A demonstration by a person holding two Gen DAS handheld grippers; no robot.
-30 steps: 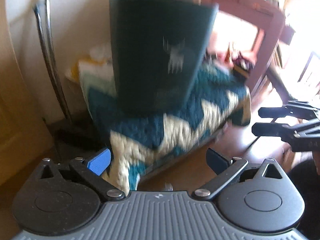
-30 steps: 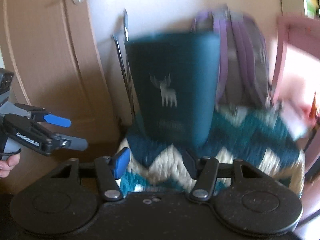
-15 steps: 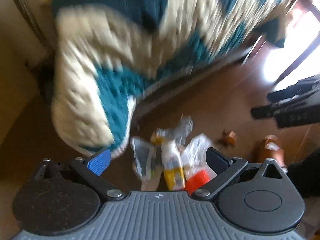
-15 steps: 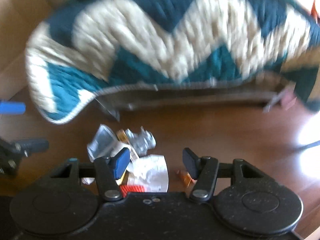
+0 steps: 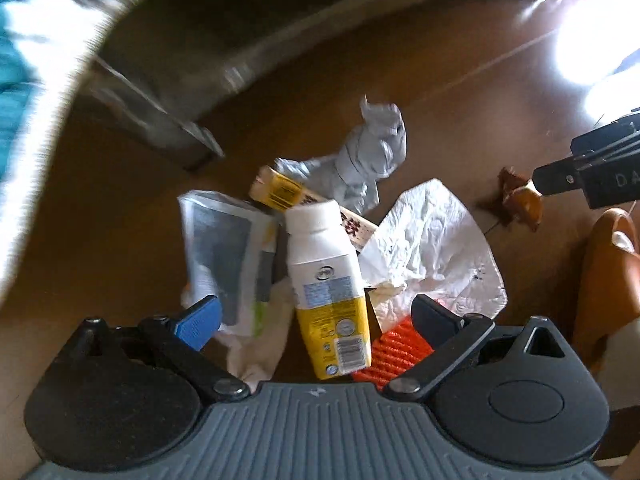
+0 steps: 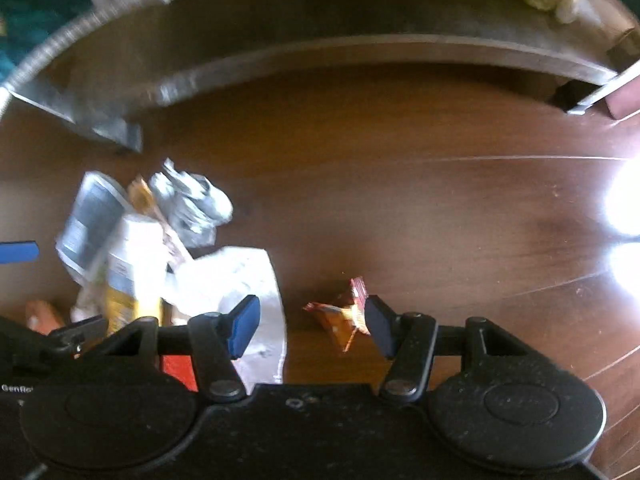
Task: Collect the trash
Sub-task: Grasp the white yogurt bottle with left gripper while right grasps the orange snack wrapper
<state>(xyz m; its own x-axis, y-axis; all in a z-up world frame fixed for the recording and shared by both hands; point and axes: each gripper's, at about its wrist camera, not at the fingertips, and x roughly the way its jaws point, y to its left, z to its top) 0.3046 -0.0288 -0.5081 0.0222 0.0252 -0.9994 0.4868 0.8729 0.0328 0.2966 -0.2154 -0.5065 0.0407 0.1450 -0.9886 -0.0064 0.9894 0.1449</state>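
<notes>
Trash (image 5: pixel 332 248) lies in a heap on the brown wood floor (image 6: pixel 400 208), just in front of a bed frame leg (image 5: pixel 188 148). In the heap: white-and-yellow bottle (image 5: pixel 328 292) lying on top, cap end pointing toward the bed; grey crumpled foil (image 5: pixel 368 160) behind it; yellow box (image 5: pixel 280 192) partly under the bottle; flat plastic pack (image 5: pixel 224 256) at its left; white crumpled bag (image 5: pixel 432 252) at right; orange ribbed piece (image 5: pixel 396 352) nearest the camera. Small orange wrapper (image 6: pixel 344 316) sits apart from the heap, to its right. Left tongs (image 5: pixel 316 316) spread wide over the bottle, not touching it. Right tongs (image 6: pixel 312 324) wide too, empty, wrapper showing between the fingers; contact unclear. Blanket (image 5: pixel 24 52) hangs at upper left, blurred.
</notes>
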